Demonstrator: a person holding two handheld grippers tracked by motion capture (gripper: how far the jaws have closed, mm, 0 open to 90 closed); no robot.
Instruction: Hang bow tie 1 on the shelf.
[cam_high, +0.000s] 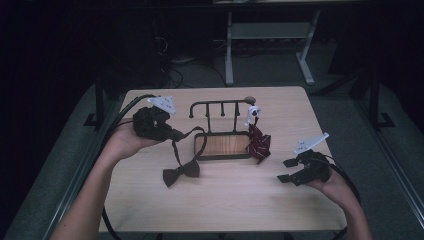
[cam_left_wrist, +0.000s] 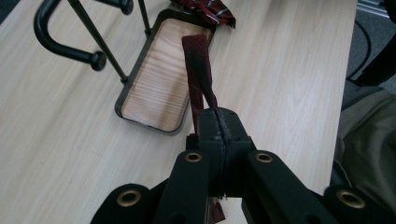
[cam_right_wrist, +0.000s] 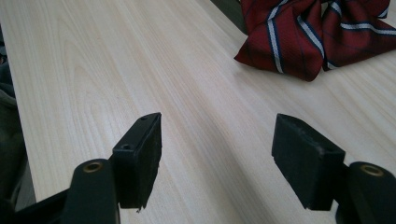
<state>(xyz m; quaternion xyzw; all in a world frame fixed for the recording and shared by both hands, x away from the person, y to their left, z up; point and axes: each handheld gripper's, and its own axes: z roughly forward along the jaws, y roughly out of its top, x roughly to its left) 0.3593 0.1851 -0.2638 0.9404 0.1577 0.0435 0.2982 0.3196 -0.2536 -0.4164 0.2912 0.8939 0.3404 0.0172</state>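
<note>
Pinching dark bow tie (cam_high: 181, 172) strap in left tongs (cam_left_wrist: 217, 122); right tongs (cam_right_wrist: 217, 161) spread, idle; rack tray (cam_high: 222, 145) at 12 o'clock, striped tie (cam_high: 259, 142) at 1.

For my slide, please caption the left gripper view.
Left tongs shut on dark red strap above wooden tray.

no readable text, label, brand, number or sign on anything in the views
</note>
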